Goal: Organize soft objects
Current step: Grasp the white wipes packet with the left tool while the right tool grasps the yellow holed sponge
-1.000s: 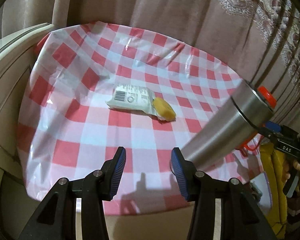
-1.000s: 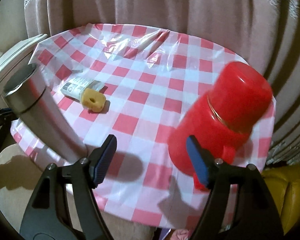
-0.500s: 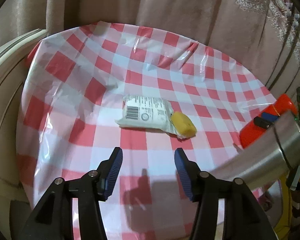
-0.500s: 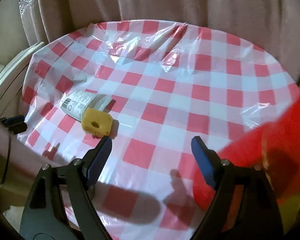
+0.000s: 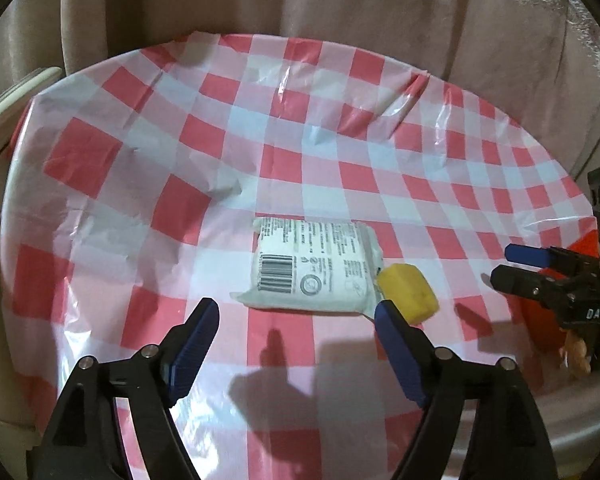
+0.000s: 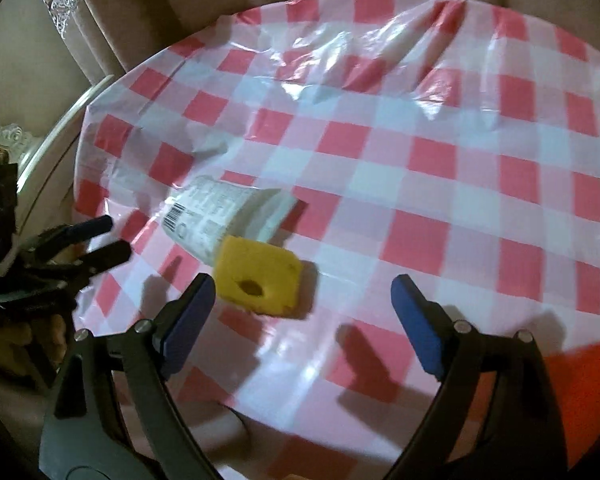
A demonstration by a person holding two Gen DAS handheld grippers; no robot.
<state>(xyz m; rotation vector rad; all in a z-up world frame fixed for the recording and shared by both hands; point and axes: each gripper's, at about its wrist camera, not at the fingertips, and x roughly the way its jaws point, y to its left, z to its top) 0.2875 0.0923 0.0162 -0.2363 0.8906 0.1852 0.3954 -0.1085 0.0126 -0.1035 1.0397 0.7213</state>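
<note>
A white sealed packet (image 5: 314, 268) printed with a barcode lies near the middle of a round surface (image 5: 100, 152) covered in a red-and-white checked plastic cloth, with a yellow sponge block (image 5: 410, 292) touching its right end. In the right wrist view the sponge (image 6: 260, 276) shows a dark hole in its near face and sits just ahead of the packet (image 6: 224, 216). The left hand-held gripper (image 5: 296, 344) hovers above the cloth just short of the packet, its blue-padded jaws opening with nothing between them. The right hand-held gripper (image 6: 304, 320) hangs over the cloth beside the sponge, its jaws likewise spreading and empty, the sponge just ahead of its left pad. Each tool appears at the edge of the other's view. Pale pink curtains (image 5: 340, 0) hang behind the surface, and a blurred red object (image 6: 580, 392) fills the lower right corner of the right wrist view.
</note>
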